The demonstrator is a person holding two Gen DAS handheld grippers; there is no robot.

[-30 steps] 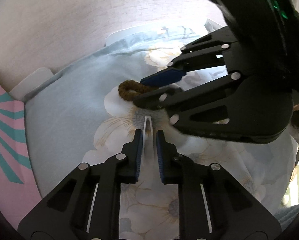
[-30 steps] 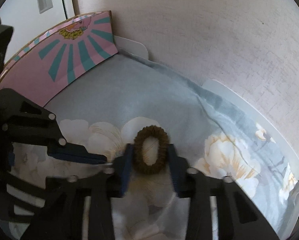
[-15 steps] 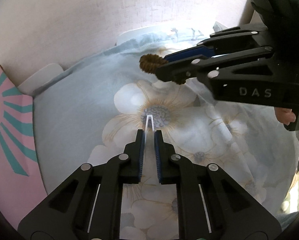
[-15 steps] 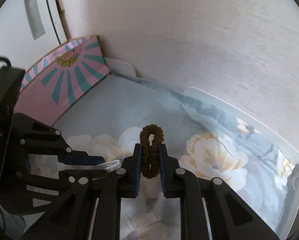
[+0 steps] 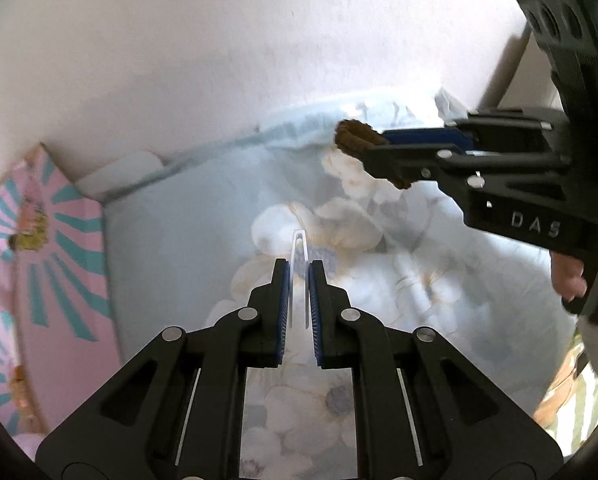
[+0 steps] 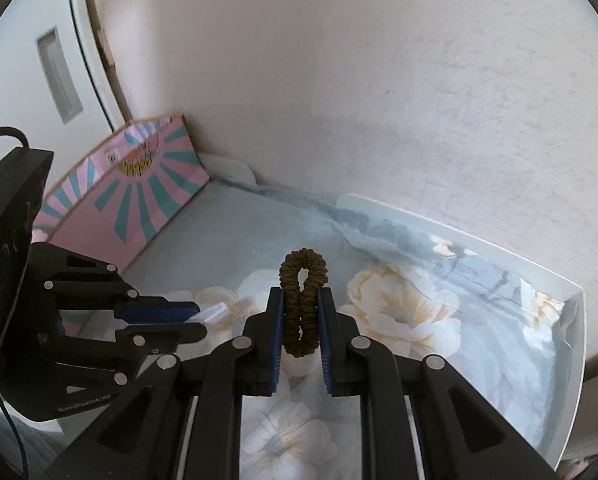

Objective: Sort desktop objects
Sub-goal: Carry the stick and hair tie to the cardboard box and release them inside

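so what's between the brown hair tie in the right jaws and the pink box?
Only the left gripper, holding a clear clip, above the floral cloth, per the right wrist view. The brown fabric hair tie and pink sunburst cardboard box are apart.

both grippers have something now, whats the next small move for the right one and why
Probably carry it left toward the pink box. The right gripper is shut on the brown hair tie, lifted clear of the floral cloth, and the box looks like the only container in view.
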